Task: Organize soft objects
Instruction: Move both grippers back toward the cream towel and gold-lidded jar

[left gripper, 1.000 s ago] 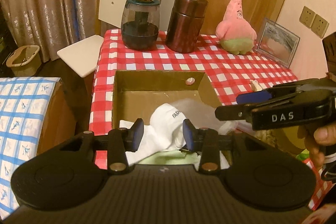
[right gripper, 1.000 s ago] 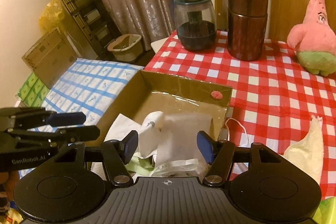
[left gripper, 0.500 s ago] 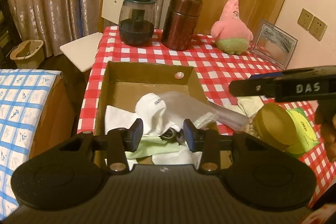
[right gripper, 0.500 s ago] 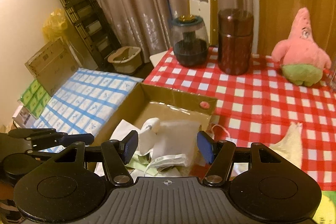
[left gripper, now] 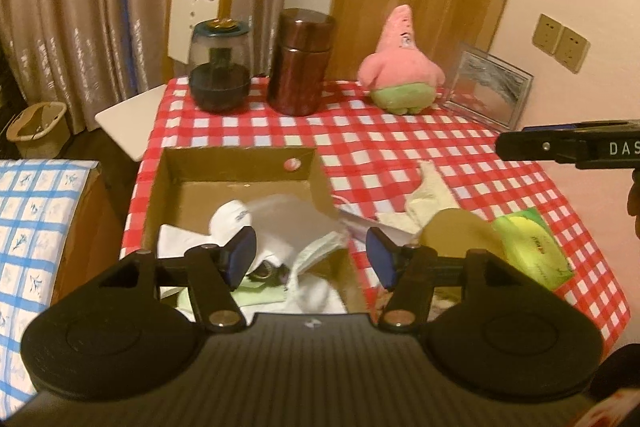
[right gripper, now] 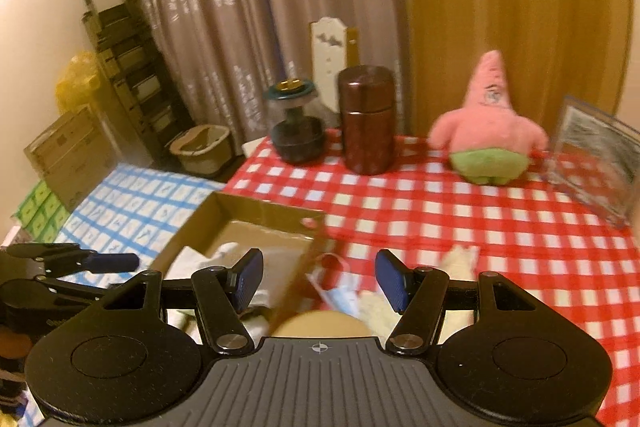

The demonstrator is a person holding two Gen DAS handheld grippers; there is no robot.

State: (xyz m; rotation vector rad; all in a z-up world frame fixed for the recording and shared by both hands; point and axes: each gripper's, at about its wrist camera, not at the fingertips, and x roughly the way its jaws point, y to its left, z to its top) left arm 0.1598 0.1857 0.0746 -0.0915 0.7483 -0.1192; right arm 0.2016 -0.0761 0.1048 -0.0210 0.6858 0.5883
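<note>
A: Your left tool sits at the bottom centre of its own view with its blue pads spread wide and nothing between them. It hangs over the near end of the cardboard box.

B: And what is in the box?

A: A pile of soft things in its lower half: a white sock with dark lettering, a sheet of clear plastic wrap and a pale green cloth near the bottom edge of the frame. The far half of the box shows bare cardboard.

B: The right tool?

A: Your right tool is likewise wide apart and holds nothing. In the right wrist view it frames the box's right wall and the strip of surface just beside it, where a blue face mask and a cream towel lie on the red checked cloth. That view is blurred, so finer detail there is hard to read.

B: Where are the other soft objects?

A: The towel lies right of the box in the left wrist view, touching a tan round lid; a green packet lies just right of that. The pink star plush stands upright at the far edge of the surface, between the brown canister and the picture frame, well apart from the box. A glass jar stands left of the canister.
</note>
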